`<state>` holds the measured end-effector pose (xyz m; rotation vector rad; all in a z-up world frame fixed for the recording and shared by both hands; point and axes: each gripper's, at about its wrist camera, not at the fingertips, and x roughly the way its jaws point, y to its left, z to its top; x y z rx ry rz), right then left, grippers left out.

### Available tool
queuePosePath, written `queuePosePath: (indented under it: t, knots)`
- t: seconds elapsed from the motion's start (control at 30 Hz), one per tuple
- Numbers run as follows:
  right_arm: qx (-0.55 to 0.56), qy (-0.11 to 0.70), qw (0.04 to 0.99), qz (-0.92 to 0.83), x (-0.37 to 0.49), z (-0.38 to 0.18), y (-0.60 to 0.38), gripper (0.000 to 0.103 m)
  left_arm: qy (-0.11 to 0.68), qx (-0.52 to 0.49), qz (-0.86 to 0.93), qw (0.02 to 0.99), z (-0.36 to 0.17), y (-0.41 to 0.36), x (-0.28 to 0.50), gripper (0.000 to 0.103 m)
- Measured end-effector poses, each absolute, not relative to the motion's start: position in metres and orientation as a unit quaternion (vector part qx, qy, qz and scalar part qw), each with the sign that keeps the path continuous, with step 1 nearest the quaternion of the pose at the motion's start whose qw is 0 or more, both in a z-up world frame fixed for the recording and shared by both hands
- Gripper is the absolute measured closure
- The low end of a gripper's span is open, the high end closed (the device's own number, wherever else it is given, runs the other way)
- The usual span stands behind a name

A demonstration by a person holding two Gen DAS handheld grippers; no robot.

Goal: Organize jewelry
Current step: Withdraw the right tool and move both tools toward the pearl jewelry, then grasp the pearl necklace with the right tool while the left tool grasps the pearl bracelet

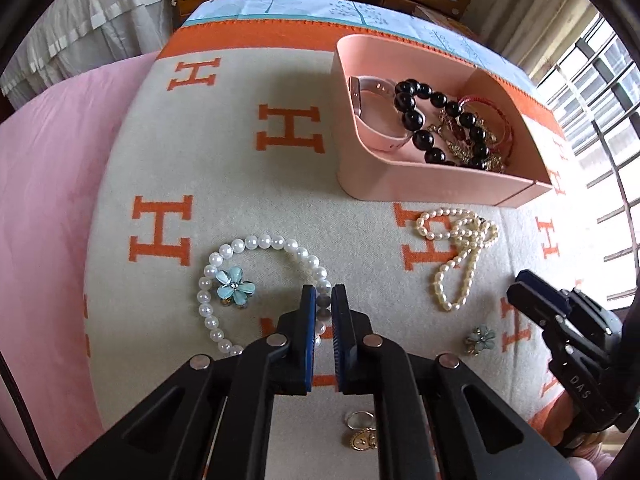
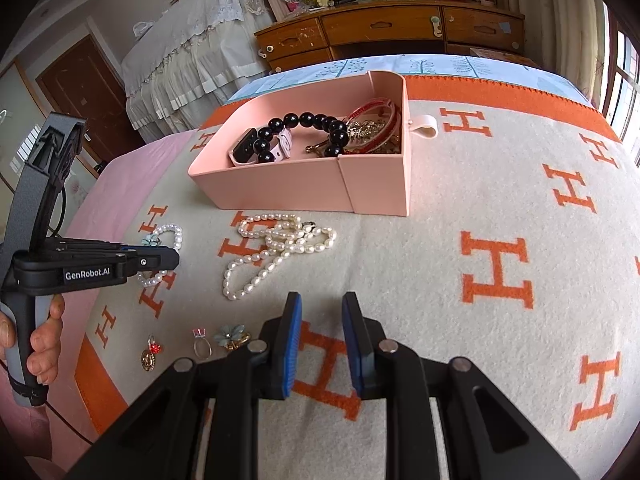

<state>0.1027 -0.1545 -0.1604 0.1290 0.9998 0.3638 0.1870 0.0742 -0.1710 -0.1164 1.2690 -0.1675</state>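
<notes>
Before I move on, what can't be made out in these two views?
- Left tool on pearl bracelet: left wrist view, fingers hide the beads; grip unconfirmed.
- Gold charm: left wrist view, partly behind the tool.
- Pink box: right wrist view, near wall hides its floor.

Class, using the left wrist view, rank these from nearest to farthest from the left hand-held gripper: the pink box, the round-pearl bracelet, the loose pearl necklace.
1. Round-pearl bracelet: between the fingers of the left hand-held gripper.
2. Pearl necklace: ahead, to the right, on the blanket.
3. Pink box: farthest, beyond the necklace.
</notes>
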Motion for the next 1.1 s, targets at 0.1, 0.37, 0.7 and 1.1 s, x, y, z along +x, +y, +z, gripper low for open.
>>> queuePosePath:
  t: [0.1,0.37,0.7,1.1]
  knots:
    - [0.063,0.478,0.859,0.172,0.103,-0.16,-0.155,0.082,0.571,-0.074,-0.08,0.814,-0.155,0.081,0.18,0.098]
    - [0.067,0.49,0.849,0.188,0.11,-0.159,-0.142,0.073,0.494,-0.121,-0.078,0.857,-0.096,0.104,0.15,0.098]
    - [0.059,0.497,0.849,0.168,0.135,-0.157,-0.119,0.07,0.428,-0.149,-0.103,0.885,-0.05,0.121,0.114,0.098]
    - [0.036,0.473,0.871,0.125,0.151,-0.157,-0.096,0.068,0.433,-0.151,-0.136,0.878,-0.06,0.104,0.111,0.098]
